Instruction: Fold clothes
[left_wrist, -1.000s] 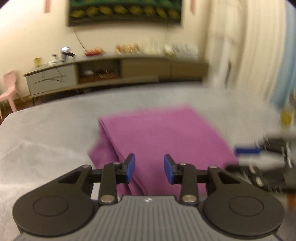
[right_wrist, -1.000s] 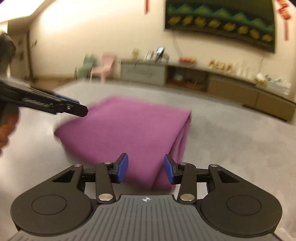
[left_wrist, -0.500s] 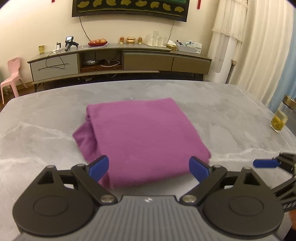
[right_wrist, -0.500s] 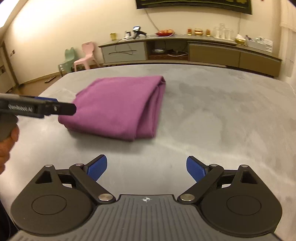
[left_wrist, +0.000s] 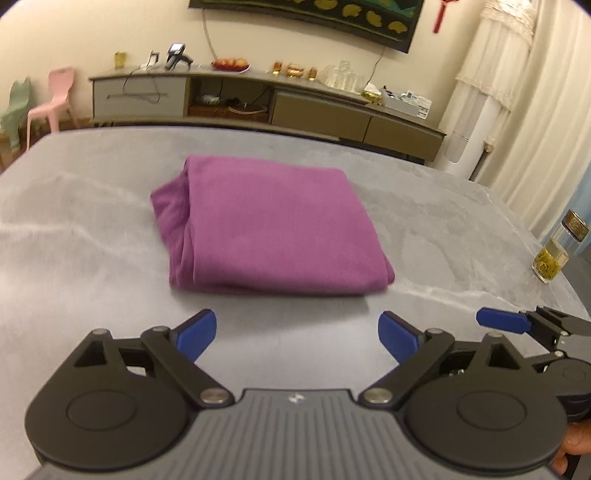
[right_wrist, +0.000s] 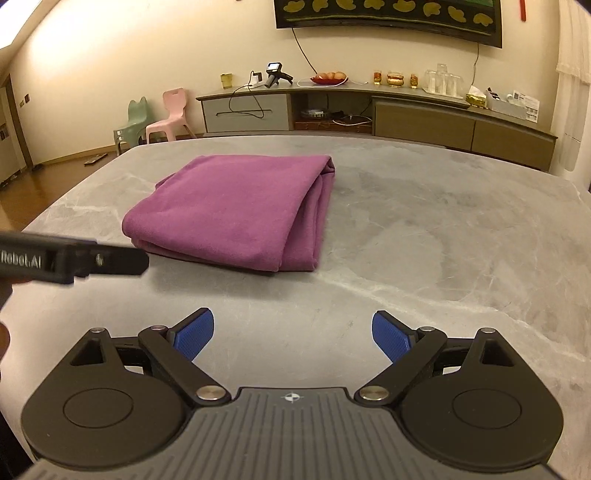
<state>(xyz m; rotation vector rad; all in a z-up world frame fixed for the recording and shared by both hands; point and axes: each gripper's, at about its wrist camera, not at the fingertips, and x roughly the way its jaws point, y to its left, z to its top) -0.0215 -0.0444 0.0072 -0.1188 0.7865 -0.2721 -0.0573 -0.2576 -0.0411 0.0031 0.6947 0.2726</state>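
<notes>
A purple garment (left_wrist: 273, 229) lies folded into a thick rectangle on the grey marble table (left_wrist: 74, 258). My left gripper (left_wrist: 297, 332) hovers just short of its near edge, jaws wide and still opening, with nothing between them. In the right wrist view the same garment (right_wrist: 232, 210) lies ahead and to the left, its stacked layers facing right. My right gripper (right_wrist: 293, 330) stands open over bare table (right_wrist: 443, 240), well apart from the cloth. One blue fingertip (left_wrist: 502, 321) of the right gripper shows at the left view's right edge. A black finger (right_wrist: 110, 260) of the left gripper crosses the right view's left side.
A glass jar (left_wrist: 552, 254) with yellow contents stands near the table's right edge. Beyond the table runs a long low sideboard (right_wrist: 406, 118) with dishes and glasses on top. Small pink and green chairs (right_wrist: 168, 118) sit at the far left, and curtains (left_wrist: 517, 92) hang at the right.
Both grippers opened from nearly shut over the garment to wide apart and drew back from it. The garment now lies flat, free of both.
</notes>
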